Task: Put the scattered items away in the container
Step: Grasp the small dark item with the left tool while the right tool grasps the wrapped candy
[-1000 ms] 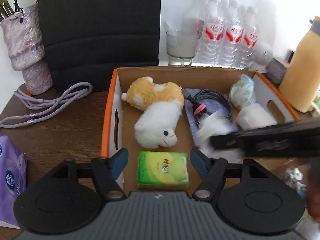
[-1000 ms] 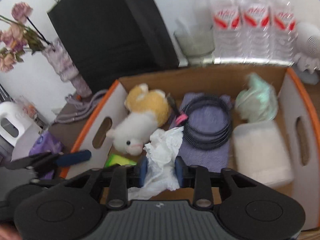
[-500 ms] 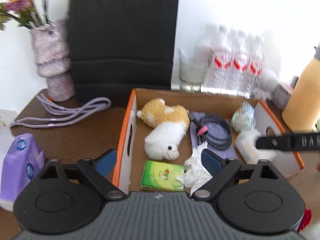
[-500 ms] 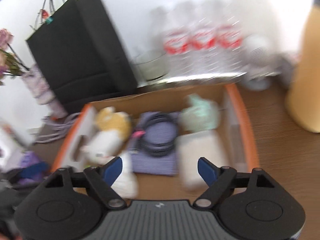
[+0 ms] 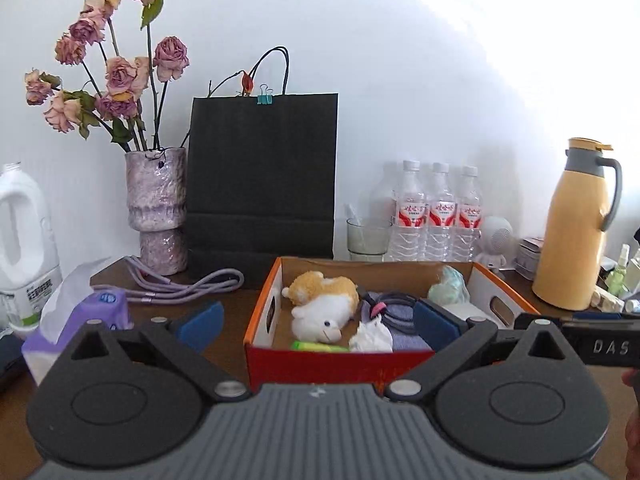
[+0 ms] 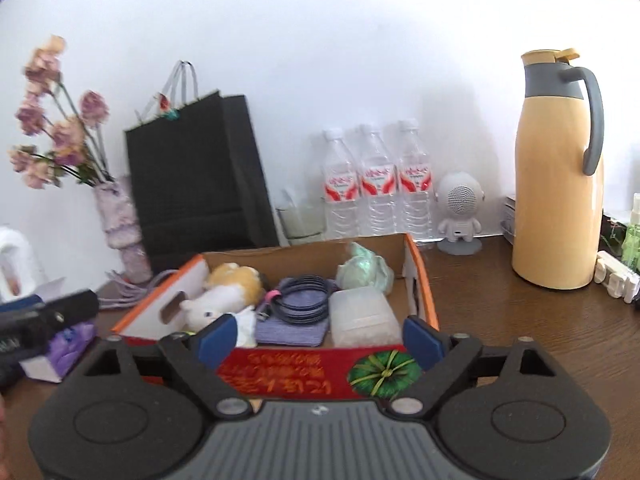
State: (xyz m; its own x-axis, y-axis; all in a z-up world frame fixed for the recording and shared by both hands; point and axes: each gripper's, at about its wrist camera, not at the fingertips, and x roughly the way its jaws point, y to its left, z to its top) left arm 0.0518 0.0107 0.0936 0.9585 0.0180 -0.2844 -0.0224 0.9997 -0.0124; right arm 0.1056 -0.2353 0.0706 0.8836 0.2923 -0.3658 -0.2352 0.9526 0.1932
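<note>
An orange-rimmed cardboard box (image 5: pixel 340 368) with a red front wall (image 6: pixel 304 372) stands on the brown table. In it lie a white-and-yellow plush toy (image 5: pixel 320 312), a crumpled white tissue (image 5: pixel 370 336), a green tissue pack (image 5: pixel 316 346), a black cable coil (image 6: pixel 306 300) on purple cloth, a pale green bag (image 6: pixel 364 268) and a white container (image 6: pixel 362 316). My left gripper (image 5: pixel 316 322) hovers before the box's front wall, its jaws opening with nothing between them. My right gripper (image 6: pixel 320 338) is likewise in front of the box, jaws opening and empty.
Left of the box lie a purple tissue pack (image 5: pixel 80 320) and a purple cord (image 5: pixel 180 288). Behind are a flower vase (image 5: pixel 156 212), a black paper bag (image 5: pixel 262 176), water bottles (image 5: pixel 440 212) and a glass (image 5: pixel 366 238). A yellow thermos (image 6: pixel 558 184) stands right.
The right gripper let go of the crumpled tissue, which now lies in the box. Both grippers drew back from over the box, tilted up towards the wall, and opened wider.
</note>
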